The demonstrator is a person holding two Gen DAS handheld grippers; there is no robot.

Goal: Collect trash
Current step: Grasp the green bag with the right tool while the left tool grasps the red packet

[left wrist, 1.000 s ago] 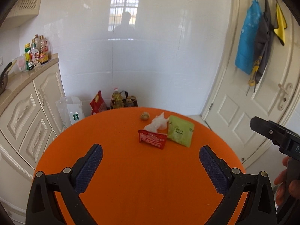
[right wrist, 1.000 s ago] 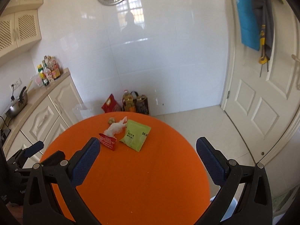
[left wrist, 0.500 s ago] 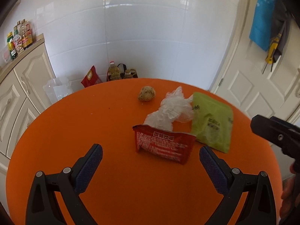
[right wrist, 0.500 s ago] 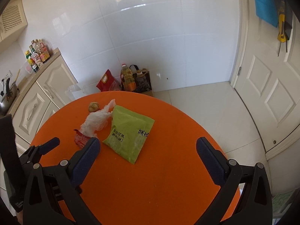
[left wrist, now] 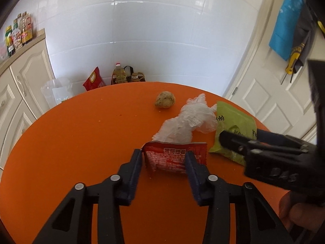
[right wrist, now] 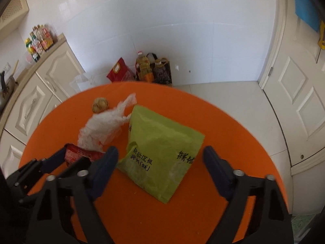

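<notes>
On the round orange table (left wrist: pixel 81 142) lie a red wrapper (left wrist: pixel 168 156), a crumpled white plastic bag (left wrist: pixel 186 122), a green packet (left wrist: pixel 233 126) and a brown lump (left wrist: pixel 165 99). My left gripper (left wrist: pixel 163 158) has its jaws half closed around the red wrapper, with small gaps at each pad. My right gripper (right wrist: pixel 160 158) is open, its fingers on either side of the green packet's (right wrist: pixel 162 150) near end. The right view also shows the white bag (right wrist: pixel 101 126), the red wrapper (right wrist: pixel 79 153), the lump (right wrist: pixel 100 104) and the left gripper's fingers (right wrist: pixel 50 160).
The right gripper's body (left wrist: pixel 274 158) and the hand holding it sit close at the right of the left wrist view. Cream cabinets (right wrist: pixel 30 105) stand left of the table. Bottles and a red bag (right wrist: pixel 142 69) stand on the floor by the tiled wall. A white door (right wrist: pixel 300 85) is at right.
Both grippers moved forward and down to the trash. The left jaws narrowed from wide open to around the red wrapper. The right gripper came over the green packet.
</notes>
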